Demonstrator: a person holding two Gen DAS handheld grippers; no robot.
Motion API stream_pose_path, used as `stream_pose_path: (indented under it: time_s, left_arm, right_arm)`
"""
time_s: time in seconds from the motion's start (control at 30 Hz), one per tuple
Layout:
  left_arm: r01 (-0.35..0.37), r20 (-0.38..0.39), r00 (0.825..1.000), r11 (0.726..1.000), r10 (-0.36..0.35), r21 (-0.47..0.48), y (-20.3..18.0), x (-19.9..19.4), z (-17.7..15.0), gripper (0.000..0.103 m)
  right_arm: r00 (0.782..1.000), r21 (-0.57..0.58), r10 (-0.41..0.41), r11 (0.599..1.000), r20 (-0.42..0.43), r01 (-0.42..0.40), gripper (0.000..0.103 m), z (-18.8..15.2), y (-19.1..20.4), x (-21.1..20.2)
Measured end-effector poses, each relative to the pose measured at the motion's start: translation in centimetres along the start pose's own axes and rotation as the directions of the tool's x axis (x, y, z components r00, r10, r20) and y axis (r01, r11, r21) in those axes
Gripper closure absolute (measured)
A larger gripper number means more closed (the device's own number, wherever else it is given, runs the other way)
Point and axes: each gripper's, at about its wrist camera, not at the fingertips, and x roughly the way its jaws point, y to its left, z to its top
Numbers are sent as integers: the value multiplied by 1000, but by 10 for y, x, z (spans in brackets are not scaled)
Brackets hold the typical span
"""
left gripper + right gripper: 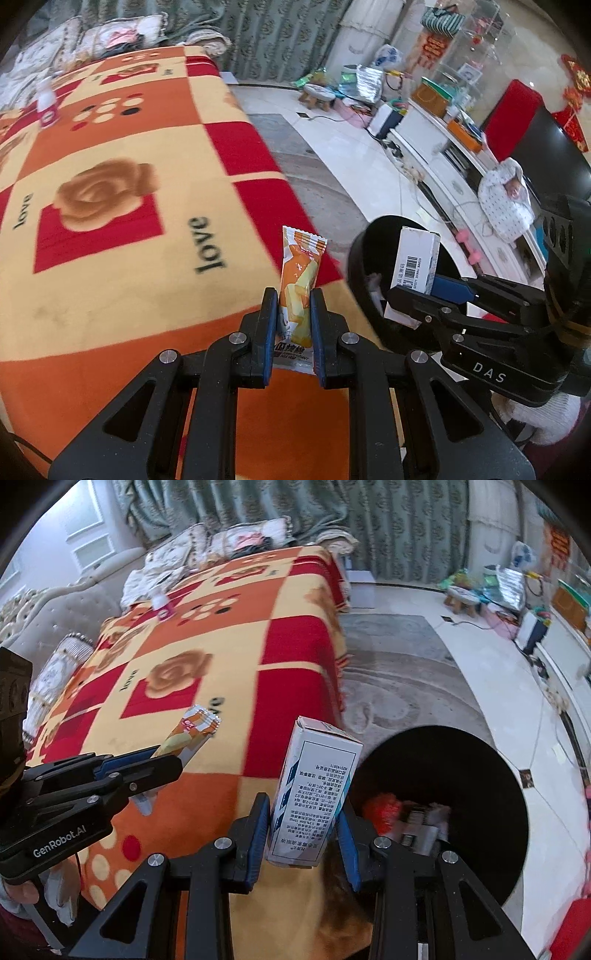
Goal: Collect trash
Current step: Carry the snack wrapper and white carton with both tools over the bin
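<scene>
A large orange, red and cream checked blanket (pixel 207 657) printed with roses and the word "love" covers the surface that fills most of both views; a small white bottle with a pink label (pixel 162 607) stands near its far edge. Just beyond the blanket's near corner, on the pale floor, sits a round black bin (pixel 480 760) – some red and white trash already lies in its bottom. The right gripper (pixel 303 834) pinches a white printed carton (pixel 314 790) upright between its blue pads, just beside the bin's rim. The left gripper (pixel 293 332) is pressed together on an orange snack wrapper (pixel 299 273), held upright over the blanket's near edge – close to the bin, not over it.
</scene>
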Motion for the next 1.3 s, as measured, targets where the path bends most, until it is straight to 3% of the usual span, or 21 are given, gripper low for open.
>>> stream_pose_path:
  time_s: [0.57, 1.3]
  left_arm:
    - [65, -53, 997, 994, -60, 84, -64, 40, 12, 88]
    - [73, -94, 994, 990, -62, 117, -86, 71, 16, 88]
  right_arm:
    - [997, 110, -74, 991, -26, 76, 69, -21, -72, -6]
    - [994, 184, -95, 978, -52, 103, 69, -36, -108, -2]
